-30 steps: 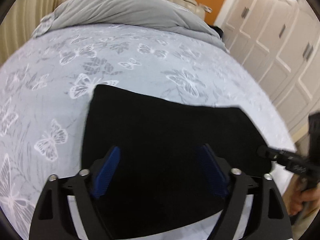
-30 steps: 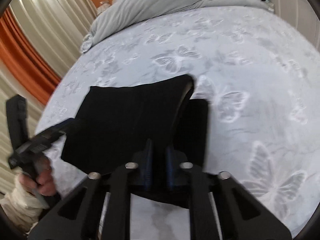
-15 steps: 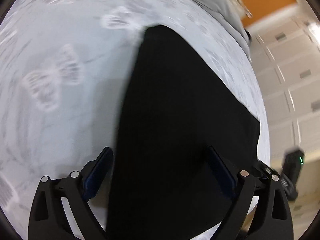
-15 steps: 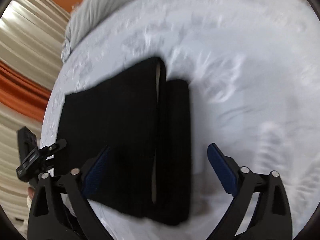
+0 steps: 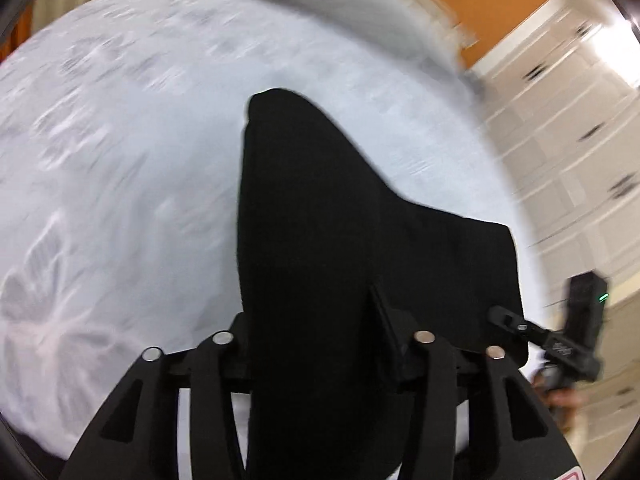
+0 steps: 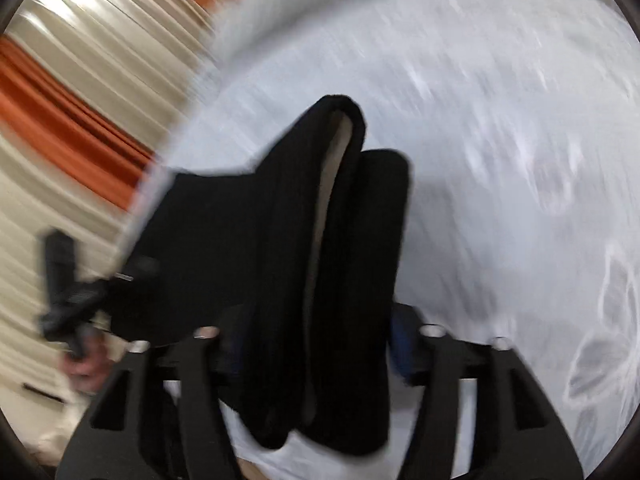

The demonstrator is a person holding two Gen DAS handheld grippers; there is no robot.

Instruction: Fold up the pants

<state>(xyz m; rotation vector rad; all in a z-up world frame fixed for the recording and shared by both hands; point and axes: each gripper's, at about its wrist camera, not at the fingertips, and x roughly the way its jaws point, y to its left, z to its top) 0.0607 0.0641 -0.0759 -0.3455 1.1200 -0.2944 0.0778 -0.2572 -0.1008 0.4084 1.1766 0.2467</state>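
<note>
Two hand-held grippers work at the near edge of a bed (image 5: pixel 132 184) covered in a pale sheet with a faint butterfly print, and both views are smeared by motion. The black pants (image 5: pixel 320 240), already doubled into a thick bundle, sit on the sheet close to that edge and rise into both sets of jaws. The left gripper (image 5: pixel 316 332) has just been closing, with the left side of the bundle between its jaws; cloth fills the gap and hides the pads, so it seems to be clamping the fabric, though firm contact cannot be confirmed. The right gripper (image 6: pixel 316 344) has just been opening, and the stacked layers at the right end, with a pale lining showing between them, stand between its jaws; a blue pad (image 6: pixel 402 344) shows just beside the outer fold, and whether it presses the cloth cannot be told. A hand (image 6: pixel 86 360) holds the left tool at the left of the right-wrist view. Judging by the thickness of the bundle, the main risk is that one side catches only the outer layers, so that a lift peels the fold apart or lets the inner layers sag. Uneven pulling by the two sides could also skew the stack, or drag it over the bed's near edge
</note>
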